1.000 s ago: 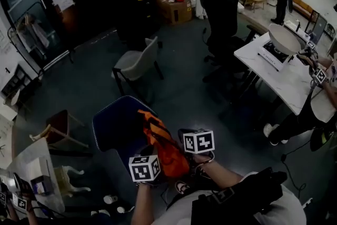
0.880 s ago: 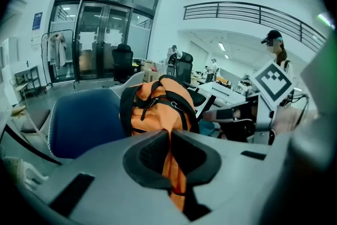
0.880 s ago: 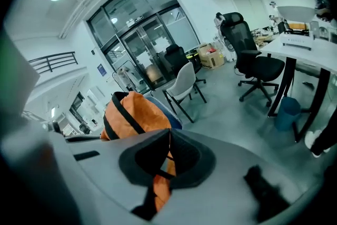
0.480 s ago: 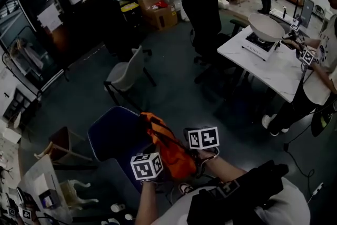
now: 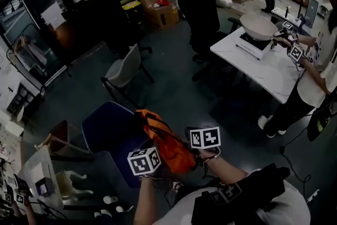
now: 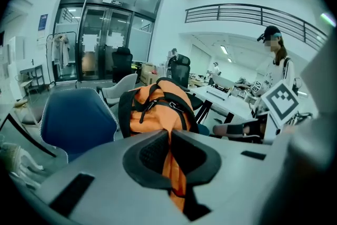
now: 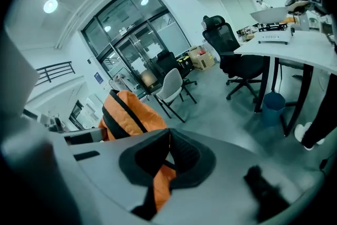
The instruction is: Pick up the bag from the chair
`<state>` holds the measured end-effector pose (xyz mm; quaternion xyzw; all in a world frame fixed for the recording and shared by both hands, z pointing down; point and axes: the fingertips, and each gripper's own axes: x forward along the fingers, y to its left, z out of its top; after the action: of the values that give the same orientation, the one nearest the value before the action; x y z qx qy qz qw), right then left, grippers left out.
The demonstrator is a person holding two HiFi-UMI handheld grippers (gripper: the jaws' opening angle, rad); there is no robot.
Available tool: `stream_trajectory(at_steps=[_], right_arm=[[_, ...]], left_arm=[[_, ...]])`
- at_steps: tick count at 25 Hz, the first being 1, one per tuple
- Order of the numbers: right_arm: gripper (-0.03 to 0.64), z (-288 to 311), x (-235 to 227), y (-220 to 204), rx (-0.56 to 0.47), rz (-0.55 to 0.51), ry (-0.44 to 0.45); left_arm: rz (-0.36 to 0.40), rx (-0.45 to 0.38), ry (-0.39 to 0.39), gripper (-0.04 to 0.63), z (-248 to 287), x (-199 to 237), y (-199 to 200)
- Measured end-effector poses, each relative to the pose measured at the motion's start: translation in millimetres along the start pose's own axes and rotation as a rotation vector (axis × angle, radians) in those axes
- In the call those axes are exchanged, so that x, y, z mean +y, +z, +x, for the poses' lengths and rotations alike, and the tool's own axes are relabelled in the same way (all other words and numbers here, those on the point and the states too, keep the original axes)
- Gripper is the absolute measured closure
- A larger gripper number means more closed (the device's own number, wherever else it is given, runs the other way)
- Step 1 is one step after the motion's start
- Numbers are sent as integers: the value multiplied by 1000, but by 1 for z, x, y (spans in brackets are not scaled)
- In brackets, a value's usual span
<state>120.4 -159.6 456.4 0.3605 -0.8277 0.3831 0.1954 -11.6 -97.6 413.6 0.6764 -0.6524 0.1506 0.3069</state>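
Note:
An orange bag (image 5: 167, 144) with black straps hangs between my two grippers, just off the right edge of the blue chair (image 5: 108, 131). In the head view the left gripper's marker cube (image 5: 143, 160) sits at the bag's near left and the right gripper's cube (image 5: 205, 138) at its right. In the left gripper view my left gripper (image 6: 169, 134) is shut on a fold of orange fabric, with the bag (image 6: 155, 105) hanging ahead and the blue chair (image 6: 76, 124) to the left. My right gripper (image 7: 169, 137) is likewise shut on orange fabric, with the bag (image 7: 126, 113) to its left.
A grey chair (image 5: 124, 71) stands beyond the blue one and a black office chair (image 5: 202, 8) farther back. At the right is a white table (image 5: 263, 68) with a large bowl (image 5: 258, 26), and a person (image 5: 316, 66) beside it. Cardboard boxes (image 5: 160, 8) sit at the back, a wooden chair (image 5: 58, 137) at left.
Both grippers have carried the bag away from the blue chair's seat, toward its right edge and slightly up. The view has swung, so the room has shifted left.

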Motion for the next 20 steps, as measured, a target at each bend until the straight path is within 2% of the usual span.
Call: stream_trajectory(at_steps=[9, 15, 20], right_arm=[[584, -44, -37, -19, 17, -57, 31], [584, -72, -40, -17, 23, -84, 41], [584, -83, -38, -22, 15, -73, 45]], left_arm=[[-52, -77, 74, 569, -12, -50, -3], [-96, -98, 105, 569, -25, -72, 1], [-88, -101, 109, 569, -35, -82, -5]])
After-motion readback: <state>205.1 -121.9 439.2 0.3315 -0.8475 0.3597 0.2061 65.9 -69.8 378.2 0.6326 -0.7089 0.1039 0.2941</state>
